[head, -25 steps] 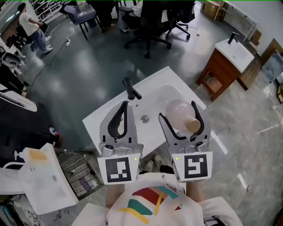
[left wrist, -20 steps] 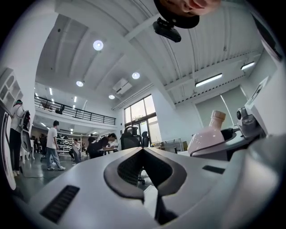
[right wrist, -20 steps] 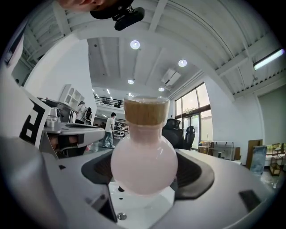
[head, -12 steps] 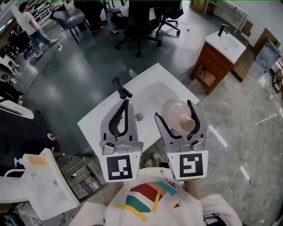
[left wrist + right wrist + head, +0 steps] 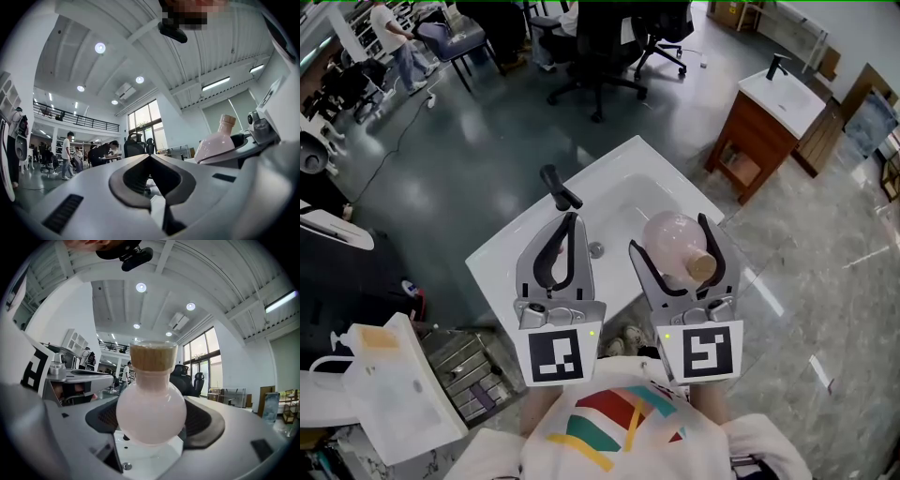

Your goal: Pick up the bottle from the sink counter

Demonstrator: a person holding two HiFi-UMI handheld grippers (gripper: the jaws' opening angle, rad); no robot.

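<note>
Over the left half of the white sink [image 5: 511, 258], the left gripper [image 5: 569, 225] hovers with jaws pressed together on nothing, likely idle because one tool suffices. Over the sink's right half, the right gripper [image 5: 669, 238] clamps the pink cork-stoppered bottle [image 5: 662, 229] by its round belly, neck up, apparently lifted clear
</note>
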